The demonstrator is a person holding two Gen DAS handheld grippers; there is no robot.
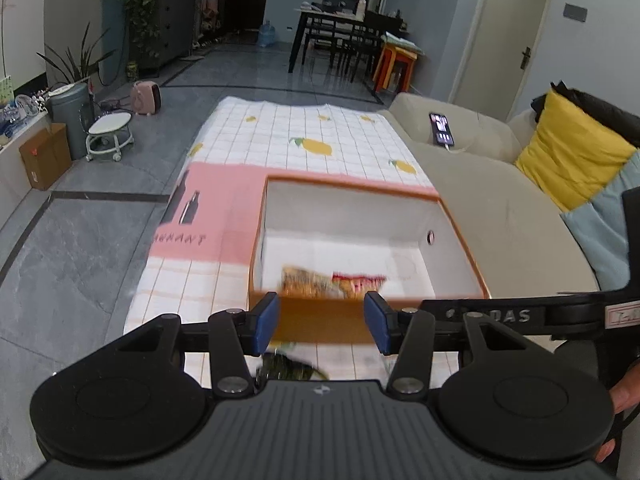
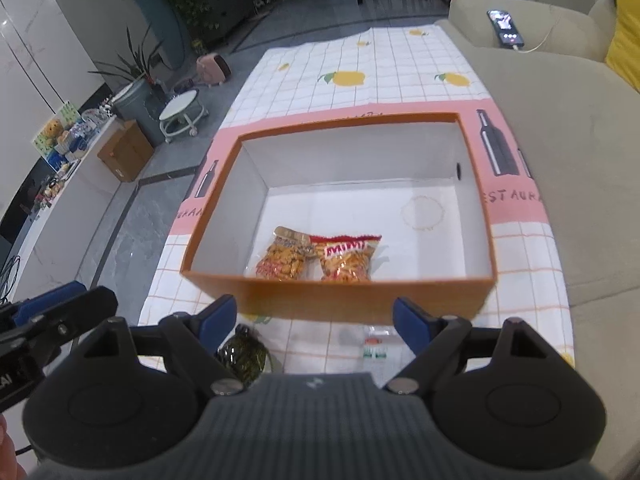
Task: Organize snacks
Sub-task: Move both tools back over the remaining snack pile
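Right wrist: two orange snack bags in box; both tongs spread, empty.

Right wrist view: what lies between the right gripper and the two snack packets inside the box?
In the right wrist view, the near wall of the orange box stands between the right gripper and the two snack packets; nothing is between its open jaws.

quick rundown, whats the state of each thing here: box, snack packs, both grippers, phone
orange box: open, no lid on, upright on the table
two snack packs: sealed, lying flat side by side inside the box
dark packet: on the table, outside the box
left gripper: open, empty
right gripper: open, empty
phone: screen lit, cable plugged in
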